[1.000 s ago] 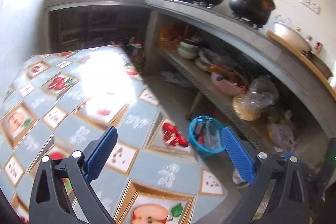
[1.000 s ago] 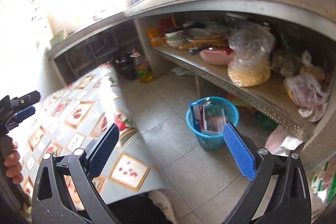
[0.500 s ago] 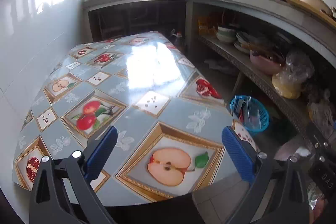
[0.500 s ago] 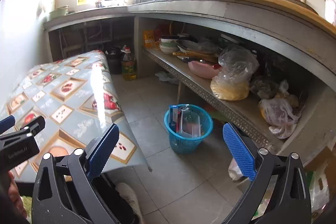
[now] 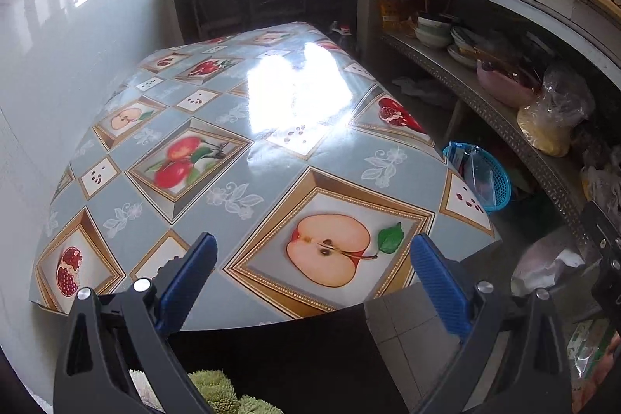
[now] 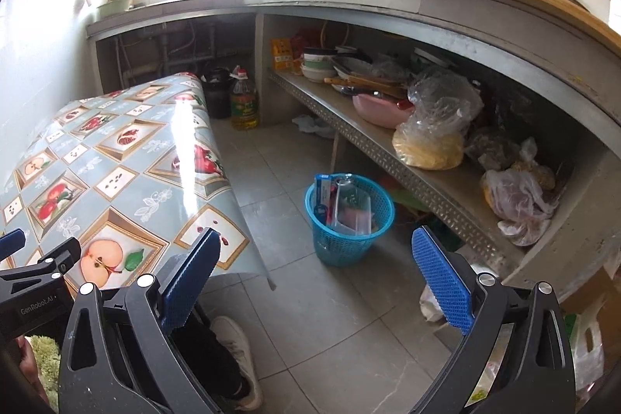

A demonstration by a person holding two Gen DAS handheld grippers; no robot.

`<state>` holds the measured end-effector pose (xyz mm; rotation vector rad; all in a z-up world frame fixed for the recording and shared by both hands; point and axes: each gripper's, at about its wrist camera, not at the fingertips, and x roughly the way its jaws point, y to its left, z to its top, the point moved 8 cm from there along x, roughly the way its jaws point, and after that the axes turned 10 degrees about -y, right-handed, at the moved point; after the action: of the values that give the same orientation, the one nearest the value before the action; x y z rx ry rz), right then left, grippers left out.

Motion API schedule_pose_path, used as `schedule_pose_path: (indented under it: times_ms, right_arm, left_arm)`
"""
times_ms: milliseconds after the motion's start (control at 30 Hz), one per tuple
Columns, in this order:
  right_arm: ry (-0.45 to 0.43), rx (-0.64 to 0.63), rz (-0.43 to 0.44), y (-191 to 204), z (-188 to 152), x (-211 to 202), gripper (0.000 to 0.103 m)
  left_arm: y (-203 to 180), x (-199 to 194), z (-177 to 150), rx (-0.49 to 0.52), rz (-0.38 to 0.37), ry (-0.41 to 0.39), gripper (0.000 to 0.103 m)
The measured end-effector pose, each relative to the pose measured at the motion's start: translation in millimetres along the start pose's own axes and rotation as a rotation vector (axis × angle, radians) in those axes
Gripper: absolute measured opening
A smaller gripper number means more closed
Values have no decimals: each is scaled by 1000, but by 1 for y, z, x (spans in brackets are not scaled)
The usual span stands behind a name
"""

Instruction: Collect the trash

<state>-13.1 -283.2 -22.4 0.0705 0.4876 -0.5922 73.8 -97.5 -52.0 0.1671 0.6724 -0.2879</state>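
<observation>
A blue mesh waste basket [image 6: 349, 216] stands on the tiled floor beside the table, holding clear plastic and wrappers; it also shows in the left wrist view [image 5: 481, 177]. My left gripper [image 5: 310, 278] is open and empty, held above the near edge of the fruit-print tablecloth [image 5: 240, 158]. My right gripper [image 6: 314, 274] is open and empty, held above the floor, short of the basket. The left gripper's tips show at the left edge of the right wrist view [image 6: 23, 255].
A low shelf [image 6: 388, 146] under the concrete counter holds bowls, a pink basin and plastic bags [image 6: 438, 127]. An oil bottle [image 6: 243, 99] and a dark bin stand at the table's far end. Bags lie on the floor at right [image 5: 543, 262]. My shoe [image 6: 236, 352] is below.
Both grippers have pulled back and tilted up from the basket. The left view now takes in the whole tabletop; the basket sits farther away in both views.
</observation>
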Motion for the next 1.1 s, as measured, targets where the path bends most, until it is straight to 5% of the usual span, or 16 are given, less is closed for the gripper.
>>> schedule_pose_path:
  times_ms: [1100]
  right_arm:
    - [43, -16, 42, -7, -6, 13, 95]
  left_arm:
    - [6, 2, 11, -17, 8, 15, 98]
